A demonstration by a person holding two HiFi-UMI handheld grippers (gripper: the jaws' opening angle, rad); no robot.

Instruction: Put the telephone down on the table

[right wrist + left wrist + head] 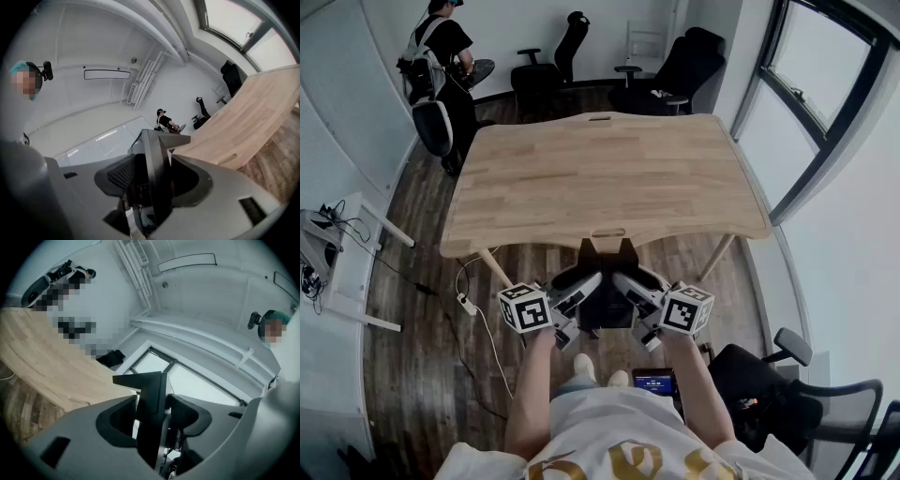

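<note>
The black telephone [606, 306] hangs in the air between my two grippers, just in front of the near edge of the bare wooden table [600, 178] and below its top. My left gripper [578, 293] grips the telephone's left side and my right gripper [634, 292] its right side. In the left gripper view the telephone [151, 408] stands as a dark slab clamped between the jaws of the left gripper [153, 414]. The right gripper view shows the same: the telephone [153, 168] sits between the jaws of the right gripper [151, 176], with the table [243, 122] beyond.
A person [441, 66] stands at the table's far left corner. Black office chairs [553, 66] line the back wall. A white side table [347, 248] stands at the left, and a cable with a power strip [469, 305] lies on the floor. Another chair [787, 394] is at my right.
</note>
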